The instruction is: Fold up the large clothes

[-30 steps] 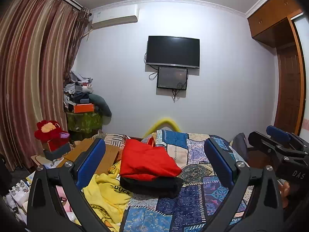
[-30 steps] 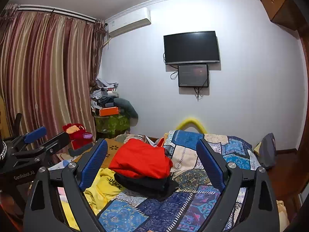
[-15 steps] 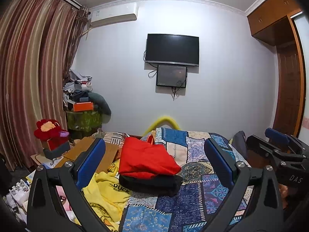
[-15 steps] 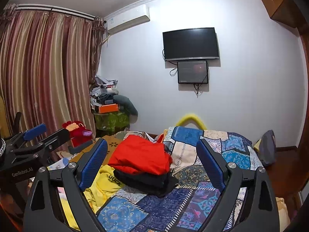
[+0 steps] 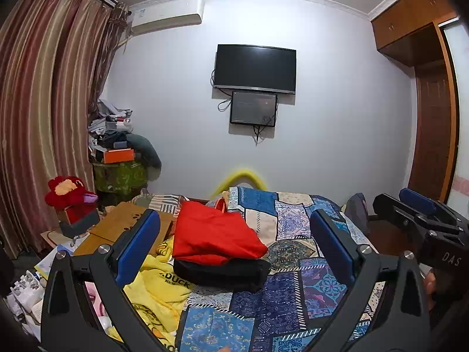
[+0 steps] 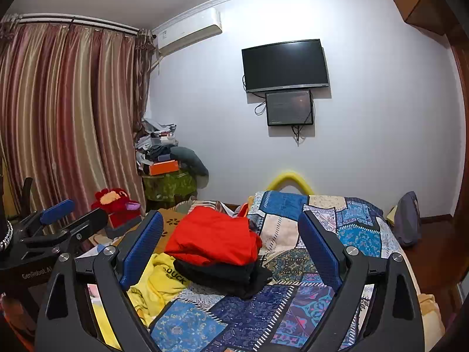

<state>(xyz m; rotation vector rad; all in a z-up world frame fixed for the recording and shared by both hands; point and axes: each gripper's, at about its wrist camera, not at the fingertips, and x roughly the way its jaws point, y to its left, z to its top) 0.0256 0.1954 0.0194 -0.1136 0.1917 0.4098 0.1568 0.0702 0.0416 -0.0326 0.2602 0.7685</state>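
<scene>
A folded red garment (image 5: 215, 236) (image 6: 215, 239) rests on top of a folded black garment (image 5: 221, 271) (image 6: 225, 275) on the patchwork bedspread (image 5: 293, 223) (image 6: 337, 214). A crumpled yellow garment with "DUCK" print (image 5: 158, 290) (image 6: 155, 278) lies to their left. My left gripper (image 5: 234, 243) is held above the bed, open and empty. My right gripper (image 6: 231, 245) is likewise open and empty, raised short of the stack. Each gripper shows at the edge of the other's view: the right gripper (image 5: 422, 217), the left gripper (image 6: 58, 220).
A red plush toy (image 5: 69, 192) and flat cardboard (image 5: 123, 223) sit left of the bed. A heaped pile of things (image 5: 117, 146) stands in the corner by the striped curtains (image 5: 44, 117). A television (image 5: 255, 69) hangs on the far wall. A wooden wardrobe (image 5: 431, 111) is at right.
Both grippers have tilted slightly downward, so the room sits a little higher in view. The clothes have not moved and both grippers stay open.
</scene>
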